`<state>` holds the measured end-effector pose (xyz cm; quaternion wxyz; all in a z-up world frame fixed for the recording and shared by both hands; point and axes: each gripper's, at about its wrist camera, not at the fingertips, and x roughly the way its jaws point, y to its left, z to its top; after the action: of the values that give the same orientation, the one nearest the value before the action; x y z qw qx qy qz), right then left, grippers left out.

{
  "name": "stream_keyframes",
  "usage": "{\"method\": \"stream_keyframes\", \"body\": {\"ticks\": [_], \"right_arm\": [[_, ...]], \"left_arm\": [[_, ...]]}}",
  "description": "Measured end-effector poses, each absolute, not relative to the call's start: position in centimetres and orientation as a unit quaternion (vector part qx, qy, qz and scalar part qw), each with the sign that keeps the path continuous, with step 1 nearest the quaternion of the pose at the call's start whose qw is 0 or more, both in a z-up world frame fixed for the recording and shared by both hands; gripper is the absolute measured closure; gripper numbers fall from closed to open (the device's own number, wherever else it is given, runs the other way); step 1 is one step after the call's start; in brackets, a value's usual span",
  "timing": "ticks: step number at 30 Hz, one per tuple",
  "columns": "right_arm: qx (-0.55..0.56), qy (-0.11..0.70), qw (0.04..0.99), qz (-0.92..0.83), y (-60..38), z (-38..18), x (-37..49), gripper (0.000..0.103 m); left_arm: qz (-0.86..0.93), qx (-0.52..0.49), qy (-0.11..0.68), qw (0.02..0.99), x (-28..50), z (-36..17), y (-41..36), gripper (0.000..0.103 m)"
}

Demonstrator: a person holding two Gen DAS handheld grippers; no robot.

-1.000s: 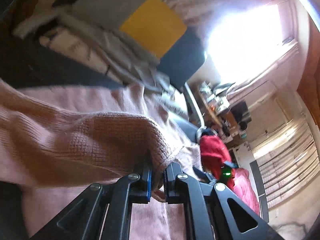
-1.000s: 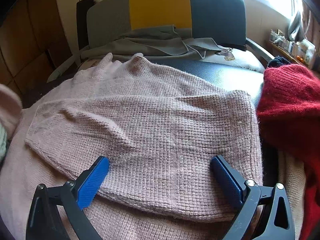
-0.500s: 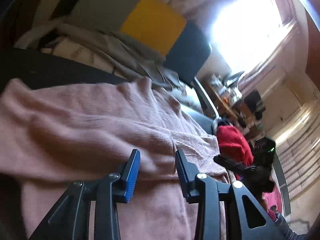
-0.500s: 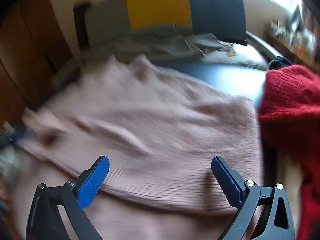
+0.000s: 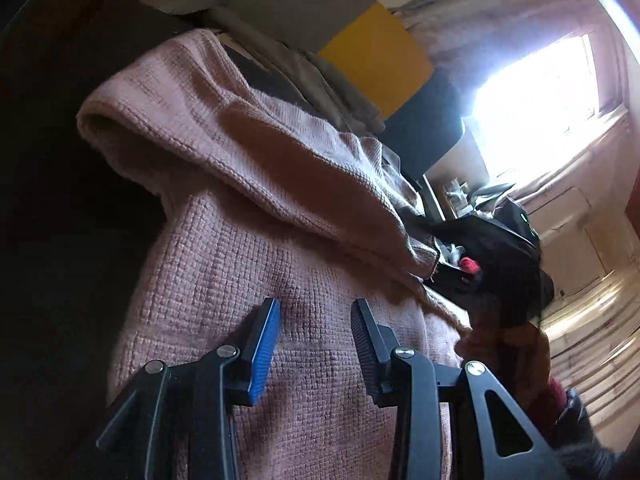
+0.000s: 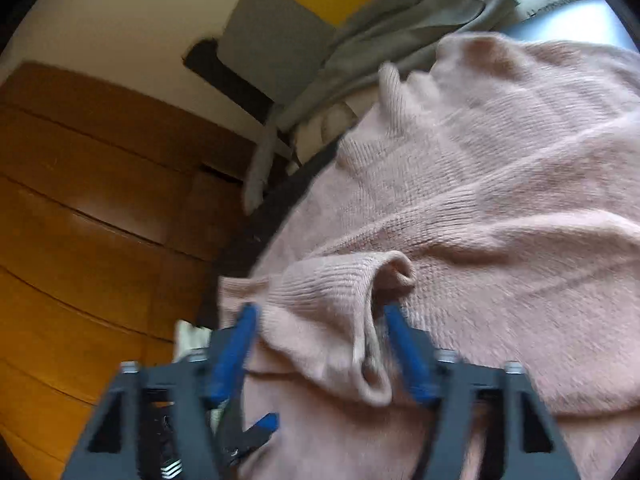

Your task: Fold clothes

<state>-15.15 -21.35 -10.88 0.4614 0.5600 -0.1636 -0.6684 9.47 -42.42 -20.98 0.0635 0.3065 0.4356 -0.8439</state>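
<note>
A pink knit sweater [image 5: 248, 248] lies spread on a dark seat, with a sleeve [image 5: 256, 160] folded across its body. My left gripper [image 5: 316, 328] is open just above the sweater's body, holding nothing. In the right wrist view the same sweater [image 6: 500, 200] fills the right side. My right gripper [image 6: 320, 332] is open, its blue pads on either side of the sleeve's cuff end [image 6: 344, 320], which bunches up between them without being pinched. The right gripper's black body shows in the left wrist view [image 5: 500, 264].
A grey garment [image 6: 400, 28] lies at the back against a grey, yellow and dark blue backrest [image 5: 372, 56]. A wooden cabinet [image 6: 80, 200] stands to the left. A red garment [image 5: 470, 265] lies past the sweater, a bright window [image 5: 532, 104] behind.
My left gripper let go of the sleeve and opened; the sleeve now lies folded over the body. My right gripper swung left to the cuff and narrowed around it.
</note>
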Motion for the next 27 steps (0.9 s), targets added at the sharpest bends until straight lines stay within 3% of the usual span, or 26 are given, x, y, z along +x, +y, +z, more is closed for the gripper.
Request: {"method": "stream_keyframes", "body": {"ticks": [1, 3, 7, 13, 16, 20, 27], "right_arm": [[0.57, -0.138, 0.451, -0.673, -22.4, -11.3, -15.1, 0.081], [0.567, -0.094, 0.441, -0.689, -23.7, -10.9, -14.6, 0.096], [0.52, -0.045, 0.457, -0.72, -25.5, -6.4, -14.2, 0.096], [0.404, -0.045, 0.506, -0.76, -23.6, 5.4, -14.7, 0.096], [0.378, -0.047, 0.497, -0.78, -20.5, 7.8, -15.9, 0.096], [0.402, -0.057, 0.445, -0.798, -15.4, 5.5, -18.5, 0.096], [0.503, -0.126, 0.37, -0.771, -8.8, -6.0, -22.3, 0.092]], "left_arm": [[-0.845, 0.306, 0.435, 0.064, 9.4, -20.8, -42.5, 0.066], [-0.845, 0.301, 0.438, 0.064, 9.2, -20.8, -42.9, 0.066], [-0.841, 0.287, 0.453, 0.072, 8.5, -20.3, -44.2, 0.065], [-0.841, 0.294, 0.445, 0.096, 6.9, -19.8, -45.8, 0.065], [-0.836, 0.3, 0.447, 0.107, 6.9, -20.2, -46.1, 0.065], [-0.831, 0.302, 0.454, 0.108, 7.3, -20.7, -45.8, 0.065], [-0.816, 0.273, 0.503, 0.084, 8.3, -20.5, -46.2, 0.065]]}}
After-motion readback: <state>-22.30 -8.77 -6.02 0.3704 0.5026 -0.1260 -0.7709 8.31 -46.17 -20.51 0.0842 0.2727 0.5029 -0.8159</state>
